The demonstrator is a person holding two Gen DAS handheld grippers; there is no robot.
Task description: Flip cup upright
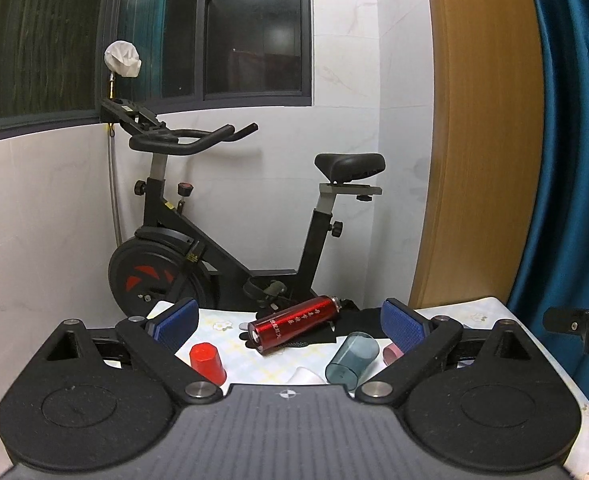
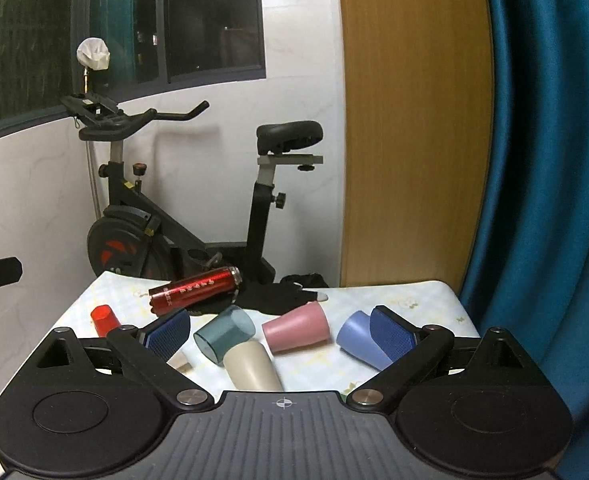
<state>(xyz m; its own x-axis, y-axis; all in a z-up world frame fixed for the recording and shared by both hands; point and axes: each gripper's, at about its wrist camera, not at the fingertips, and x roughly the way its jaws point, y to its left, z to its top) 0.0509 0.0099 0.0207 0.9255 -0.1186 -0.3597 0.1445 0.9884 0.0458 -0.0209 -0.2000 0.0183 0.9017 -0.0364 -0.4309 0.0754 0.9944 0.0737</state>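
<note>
Home room, spare corner. Exercise bike (image 1: 222, 224) parked against white tiled wall (image 1: 38, 216) under dark window (image 1: 146, 36). Wooden door (image 2: 410, 120), blue curtain (image 2: 550, 160). Small table (image 2: 426, 300) with flowered cloth, plastic cups (image 2: 296, 328), red flask (image 2: 194, 290).

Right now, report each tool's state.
Left tool: open, holding nothing.
Right tool: open, holding nothing.

the bench (image 2: 422, 300) carries a red bottle (image 2: 196, 289) lying down; nearer than it lie red (image 2: 104, 320), teal (image 2: 224, 334), cream (image 2: 252, 366), pink (image 2: 296, 328) and blue (image 2: 360, 338) cups, black cloth (image 2: 278, 296) behind.
</note>
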